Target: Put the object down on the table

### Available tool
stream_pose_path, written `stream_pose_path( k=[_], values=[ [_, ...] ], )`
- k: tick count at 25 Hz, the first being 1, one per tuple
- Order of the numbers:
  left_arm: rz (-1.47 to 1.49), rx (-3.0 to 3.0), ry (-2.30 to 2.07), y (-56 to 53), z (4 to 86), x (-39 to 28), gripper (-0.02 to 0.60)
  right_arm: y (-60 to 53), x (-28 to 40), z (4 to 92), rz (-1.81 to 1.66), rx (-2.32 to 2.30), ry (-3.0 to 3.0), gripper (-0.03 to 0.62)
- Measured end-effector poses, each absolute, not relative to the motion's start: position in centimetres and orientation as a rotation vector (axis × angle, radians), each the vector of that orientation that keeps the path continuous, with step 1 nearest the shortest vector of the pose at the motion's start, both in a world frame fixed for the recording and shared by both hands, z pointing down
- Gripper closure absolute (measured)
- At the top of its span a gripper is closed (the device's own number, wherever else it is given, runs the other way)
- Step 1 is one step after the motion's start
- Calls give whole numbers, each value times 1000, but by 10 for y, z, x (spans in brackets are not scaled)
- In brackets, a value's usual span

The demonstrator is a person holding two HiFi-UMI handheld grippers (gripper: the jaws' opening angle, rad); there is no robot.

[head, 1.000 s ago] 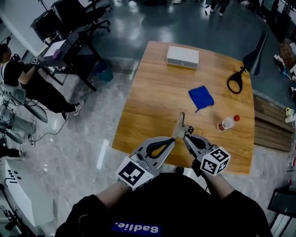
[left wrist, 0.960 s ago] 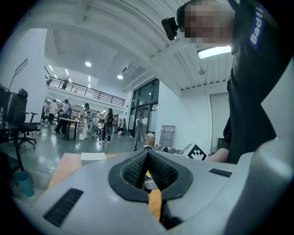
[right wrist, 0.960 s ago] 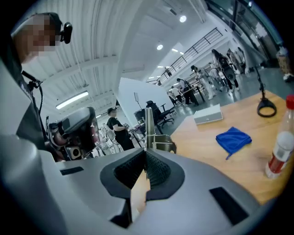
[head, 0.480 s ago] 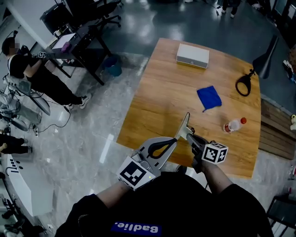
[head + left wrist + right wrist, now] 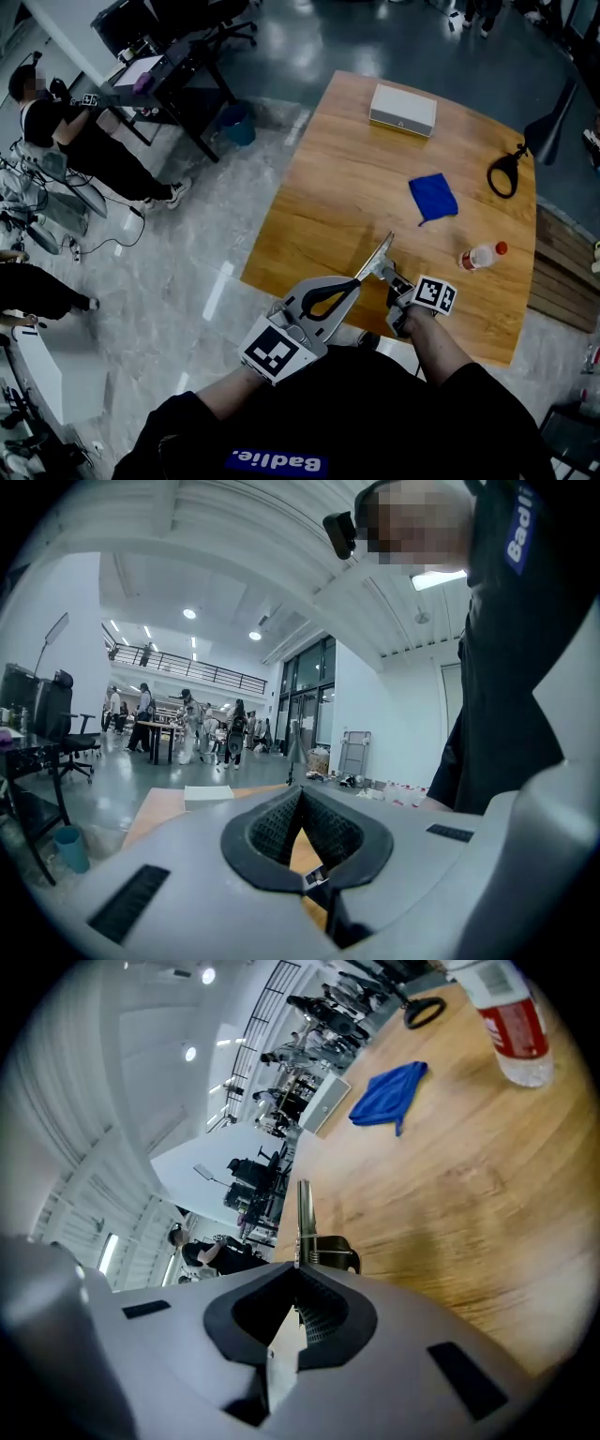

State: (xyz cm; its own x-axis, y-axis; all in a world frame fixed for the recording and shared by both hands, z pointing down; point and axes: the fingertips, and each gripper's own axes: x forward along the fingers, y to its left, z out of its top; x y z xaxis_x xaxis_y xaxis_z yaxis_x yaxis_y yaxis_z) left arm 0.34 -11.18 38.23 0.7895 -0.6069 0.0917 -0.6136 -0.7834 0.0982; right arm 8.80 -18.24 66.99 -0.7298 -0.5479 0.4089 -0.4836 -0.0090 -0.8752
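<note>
A thin silvery flat piece with a black clip at its base stands on edge over the near part of the wooden table, leaning up and to the right. My right gripper is shut on its lower end; in the right gripper view the piece rises edge-on from between the closed jaws of the right gripper. My left gripper lies just left of it, tip beside the piece. In its own view the left gripper has its jaws together with nothing seen between them.
On the table lie a blue cloth, a plastic bottle with a red cap on its side, a white box at the far end and a black loop-shaped tool. The table's left edge drops to the grey floor. A person sits at a desk far left.
The right gripper has turned and drawn in closer to the piece, its marker cube now smaller and lower. The piece leans more to the right. The left gripper has stayed put.
</note>
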Motion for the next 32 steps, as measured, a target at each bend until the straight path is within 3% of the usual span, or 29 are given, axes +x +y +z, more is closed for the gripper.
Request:
stream_pose_path(
  k=[14,28,32],
  values=[
    [123,2823,-1003,-109,396,-4,574,-188,94,730,-2085,-1194,1832,586],
    [162,2806,-994,-104,404,-8,574,-191,99,744,-2081,-1247,1683,585],
    [150,2813,-980,-103,403,-6,574,-188,100,743,-2071,-1219,1698,484]
  ],
)
